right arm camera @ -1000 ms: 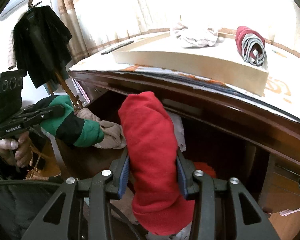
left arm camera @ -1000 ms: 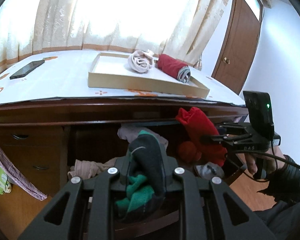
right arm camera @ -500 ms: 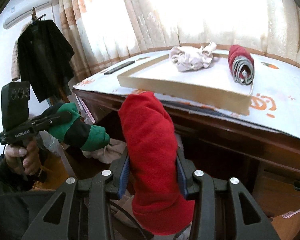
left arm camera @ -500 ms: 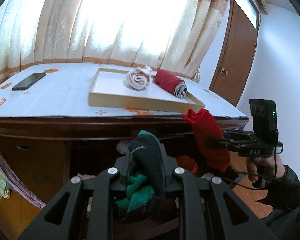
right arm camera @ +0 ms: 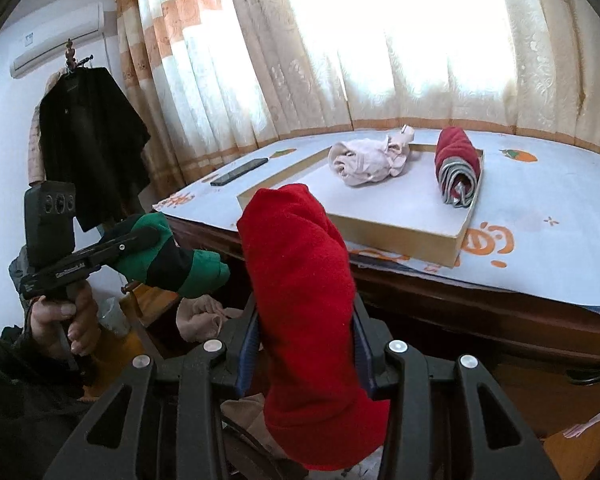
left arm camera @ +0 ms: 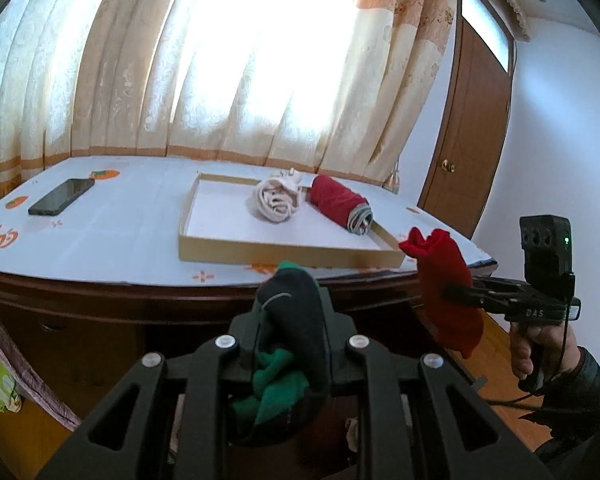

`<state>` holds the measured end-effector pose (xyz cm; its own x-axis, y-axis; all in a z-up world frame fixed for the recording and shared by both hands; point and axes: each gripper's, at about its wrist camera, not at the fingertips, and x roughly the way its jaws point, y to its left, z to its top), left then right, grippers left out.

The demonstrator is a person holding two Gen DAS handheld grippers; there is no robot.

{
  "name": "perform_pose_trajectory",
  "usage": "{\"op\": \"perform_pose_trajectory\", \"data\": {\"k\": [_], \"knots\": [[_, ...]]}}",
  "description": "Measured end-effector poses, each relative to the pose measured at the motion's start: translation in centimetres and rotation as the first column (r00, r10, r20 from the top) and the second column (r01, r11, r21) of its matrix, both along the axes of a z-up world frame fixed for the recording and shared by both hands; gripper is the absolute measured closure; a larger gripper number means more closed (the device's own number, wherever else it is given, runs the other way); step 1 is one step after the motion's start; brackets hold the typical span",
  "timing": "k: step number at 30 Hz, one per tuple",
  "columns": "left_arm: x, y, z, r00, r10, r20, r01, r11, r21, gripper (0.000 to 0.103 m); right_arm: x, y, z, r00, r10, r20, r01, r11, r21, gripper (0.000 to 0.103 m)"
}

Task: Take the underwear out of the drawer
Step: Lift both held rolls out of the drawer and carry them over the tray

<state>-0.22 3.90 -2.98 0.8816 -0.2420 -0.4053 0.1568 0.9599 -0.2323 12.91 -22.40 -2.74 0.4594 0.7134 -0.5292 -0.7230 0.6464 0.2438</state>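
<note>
Above the counter (left arm camera: 100, 240) edge, I have the left hand-held gripper (left arm camera: 288, 316) pinching a green-black roll (left arm camera: 296, 312), the right (right arm camera: 306, 320) pinching a red roll (right arm camera: 300, 272); carry both level, clearing the tray (left arm camera: 284, 250) rim before release.

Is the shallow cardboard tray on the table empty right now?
No, the tray holds a beige rolled garment and a dark red rolled garment.

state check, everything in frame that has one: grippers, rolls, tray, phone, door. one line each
left gripper: shut on green-and-black roll, held in the air
right gripper: shut on red roll, held in the air
tray: on tabletop, holding two rolls
beige roll: lying in tray
dark red roll: lying in tray
phone: flat on tabletop, screen dark
door: closed
</note>
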Motion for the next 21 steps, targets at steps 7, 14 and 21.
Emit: {"op": "perform_pose_trajectory", "data": {"k": [7, 14, 21], "knots": [[0.2, 0.1, 1.1, 1.0, 0.009, 0.027, -0.009, 1.0, 0.009, 0.084, -0.9, -1.2, 1.6, 1.0, -0.008, 0.016, 0.008, 1.0, 0.014, 0.06], [0.5, 0.2, 2.2, 0.998, 0.023, 0.05, -0.024, 1.0, 0.017, 0.084, -1.6, -3.1, 2.8, 0.999, -0.022, 0.036, 0.022, 1.0, 0.011, 0.06], [1.0, -0.3, 3.0, 0.997, 0.021, 0.071, -0.023, 0.999, 0.033, 0.084, -1.6, -5.2, 3.8, 0.996, -0.065, 0.065, 0.064, 0.998, 0.017, 0.06]]}}
